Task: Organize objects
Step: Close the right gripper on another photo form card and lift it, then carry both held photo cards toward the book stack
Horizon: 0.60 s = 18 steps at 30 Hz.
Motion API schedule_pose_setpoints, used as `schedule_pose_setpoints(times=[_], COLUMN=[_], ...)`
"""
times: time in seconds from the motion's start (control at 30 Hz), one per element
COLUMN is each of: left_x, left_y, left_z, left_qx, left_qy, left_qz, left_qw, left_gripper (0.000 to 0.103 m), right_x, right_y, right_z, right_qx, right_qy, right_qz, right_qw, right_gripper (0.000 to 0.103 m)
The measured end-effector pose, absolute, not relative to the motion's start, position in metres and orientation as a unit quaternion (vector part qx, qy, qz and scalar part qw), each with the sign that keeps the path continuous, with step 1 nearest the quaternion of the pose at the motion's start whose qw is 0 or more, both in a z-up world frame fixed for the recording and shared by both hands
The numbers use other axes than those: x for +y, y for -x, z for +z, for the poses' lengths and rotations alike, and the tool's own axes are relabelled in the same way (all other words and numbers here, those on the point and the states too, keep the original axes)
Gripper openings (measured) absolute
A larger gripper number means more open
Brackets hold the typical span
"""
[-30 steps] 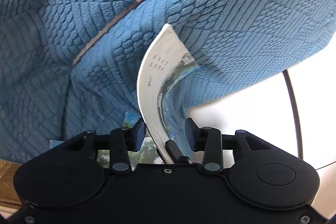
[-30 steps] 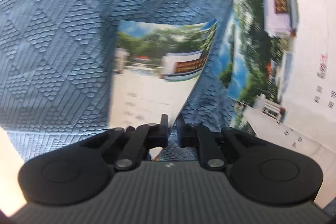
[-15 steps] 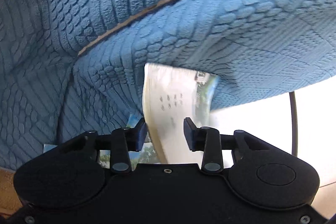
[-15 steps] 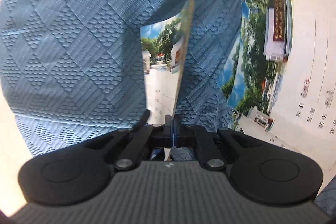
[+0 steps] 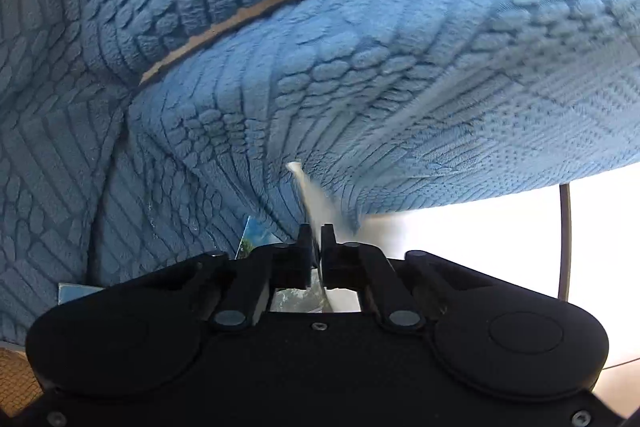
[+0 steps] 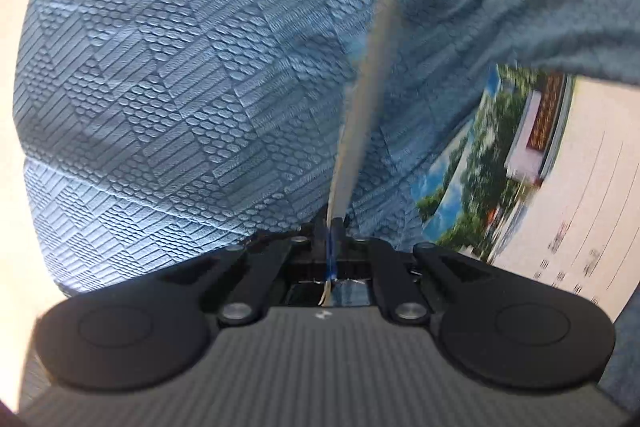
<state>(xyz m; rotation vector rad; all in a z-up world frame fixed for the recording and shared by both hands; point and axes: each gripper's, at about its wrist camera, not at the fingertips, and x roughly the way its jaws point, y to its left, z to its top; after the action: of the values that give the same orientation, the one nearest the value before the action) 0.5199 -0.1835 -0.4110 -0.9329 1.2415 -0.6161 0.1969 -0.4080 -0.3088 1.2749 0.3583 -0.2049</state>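
Both grippers, left (image 5: 316, 233) and right (image 6: 335, 225), clamp edge-on booklets (image 5: 310, 193) (image 6: 368, 95) against the blue cushion (image 5: 400, 87), apparently for upright, controlled carrying.

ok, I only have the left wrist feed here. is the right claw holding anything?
Observer: Yes. The right claw is shut on a thin booklet, which shows edge-on and stands up out of the jaws.
Operator: any more booklets on that side?
Observer: One. A second booklet lies to the right of the claw, cover up, printed with trees and a building. Its upper edge is tucked under the blue cloth.
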Motion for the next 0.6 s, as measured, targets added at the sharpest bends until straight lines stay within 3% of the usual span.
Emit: schedule_pose_setpoints(times=[0.3,0.6], left_x=[-0.177,-0.143], left_y=[-0.485,-0.438], left_z=[-0.398,-0.350], left_qx=[0.539,0.505], left_qy=[0.400,0.391], left_qz=[-0.280,-0.291], left_qw=[0.687,0.713], left_gripper=[0.000,0.000], right_x=[-0.411,-0.396], right_y=[-0.185,-0.165], right_z=[-0.293,-0.271], right_qx=[0.179,0.186], right_qy=[-0.567,-0.535], right_qz=[-0.116,-0.110], right_qw=[0.796,0.817], right_gripper=[0.004,0.004])
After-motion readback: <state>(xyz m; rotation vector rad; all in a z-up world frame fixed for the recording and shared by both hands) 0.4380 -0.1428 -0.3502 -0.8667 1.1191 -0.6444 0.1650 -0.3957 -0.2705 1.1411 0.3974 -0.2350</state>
